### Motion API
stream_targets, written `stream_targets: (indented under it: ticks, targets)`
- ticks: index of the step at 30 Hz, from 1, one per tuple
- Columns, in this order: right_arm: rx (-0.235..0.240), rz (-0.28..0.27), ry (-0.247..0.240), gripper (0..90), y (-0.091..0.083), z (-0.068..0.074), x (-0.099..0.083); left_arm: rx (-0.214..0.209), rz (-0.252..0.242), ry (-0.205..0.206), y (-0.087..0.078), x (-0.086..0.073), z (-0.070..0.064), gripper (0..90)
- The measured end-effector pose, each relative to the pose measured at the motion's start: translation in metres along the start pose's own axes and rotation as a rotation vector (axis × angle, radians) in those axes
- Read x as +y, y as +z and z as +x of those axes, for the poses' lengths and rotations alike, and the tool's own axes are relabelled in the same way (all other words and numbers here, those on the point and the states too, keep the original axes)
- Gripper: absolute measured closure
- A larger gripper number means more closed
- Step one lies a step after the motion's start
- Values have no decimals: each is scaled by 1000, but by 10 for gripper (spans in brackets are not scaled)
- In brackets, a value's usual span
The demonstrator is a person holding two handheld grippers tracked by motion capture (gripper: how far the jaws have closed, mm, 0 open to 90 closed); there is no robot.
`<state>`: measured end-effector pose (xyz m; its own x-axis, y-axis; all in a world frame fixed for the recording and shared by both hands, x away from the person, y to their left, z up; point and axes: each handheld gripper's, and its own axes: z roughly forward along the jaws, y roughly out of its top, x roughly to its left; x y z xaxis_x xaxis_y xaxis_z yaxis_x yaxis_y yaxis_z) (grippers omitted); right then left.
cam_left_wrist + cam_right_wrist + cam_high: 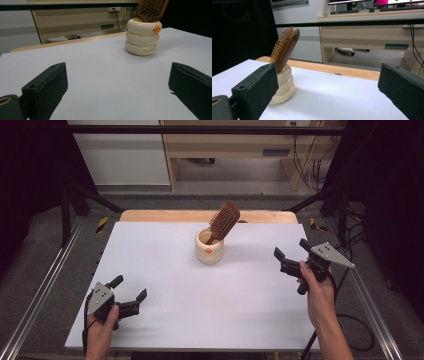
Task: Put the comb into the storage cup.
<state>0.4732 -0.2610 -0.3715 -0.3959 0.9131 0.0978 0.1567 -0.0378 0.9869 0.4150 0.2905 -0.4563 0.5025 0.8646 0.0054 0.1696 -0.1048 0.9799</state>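
Observation:
A cream ribbed holder (pixel 209 247) stands near the table's far middle, with a brown wooden hairbrush (pixel 223 221) sticking out of it, head up and leaning right. The same holder (pixel 143 37) and hairbrush (pixel 151 9) lie ahead in the left gripper view; the holder (pixel 284 85) and hairbrush (pixel 285 47) appear at left in the right gripper view. My left gripper (pixel 131 288) rests open near the front left edge, nothing between its jaws. To the right of the holder, my right gripper (pixel 290 248) is held open and empty above the table.
The white tabletop (pixel 200 295) has a wooden strip (pixel 150 216) along its far edge. Metal rails (pixel 40 290) run down both sides. A desk (pixel 374 27) with monitors stands beyond the table.

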Motion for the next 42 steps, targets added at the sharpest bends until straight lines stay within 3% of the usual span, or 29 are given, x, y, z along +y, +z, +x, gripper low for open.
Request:
stream_targets:
  ticks: [29,42]
  targets:
    - [50,58,-21,34,-23,6,-56,-24,-8,-6,-2,0,0,21]
    - [90,76,-23,34,-32,8,-79,-41,-44,-31,-8,1,5,21]
